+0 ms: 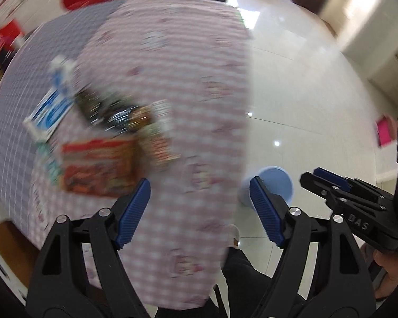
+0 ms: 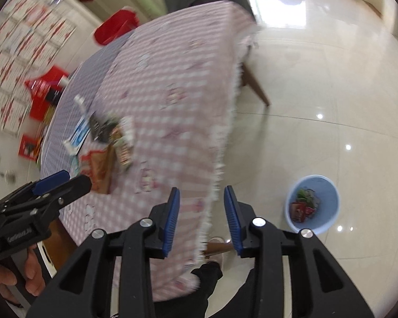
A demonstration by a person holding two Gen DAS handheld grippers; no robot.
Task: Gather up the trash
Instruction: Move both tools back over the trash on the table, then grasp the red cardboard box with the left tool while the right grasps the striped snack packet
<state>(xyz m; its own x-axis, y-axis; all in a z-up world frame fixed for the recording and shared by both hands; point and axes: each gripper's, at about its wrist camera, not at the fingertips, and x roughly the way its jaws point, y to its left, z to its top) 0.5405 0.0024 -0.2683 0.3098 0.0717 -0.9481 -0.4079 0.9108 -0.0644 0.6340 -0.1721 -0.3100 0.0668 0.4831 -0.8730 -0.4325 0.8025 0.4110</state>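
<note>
Both grippers — left gripper (image 1: 199, 209) and right gripper (image 2: 201, 217) — hovered with jaws wide and empty over the tabletop's (image 1: 188, 79) near edge; wrappers (image 1: 114, 135) lay toward its left edge, the bin (image 2: 314, 202) on the floor — approach slowly, pinch one wrapper

Bright daylight is filling the room I am working in, and the glossy cream tiled floor (image 2: 318, 84) is throwing back a broad white glare patch near the top of my right wrist view, plus small round highlights lower down. The pink-and-white checked tablecloth (image 1: 172, 61) is smearing with motion blur in both views, and the heap of coloured wrappers and boxes (image 1: 101, 137) on it is blurring so badly that no print is legible. My own blue-padded grippers are staying sharp. The fisheye lenses are bending straight lines and darkening the corners into black. The pale blue plastic bin (image 2: 314, 202) is looking fairly crisp.
</note>
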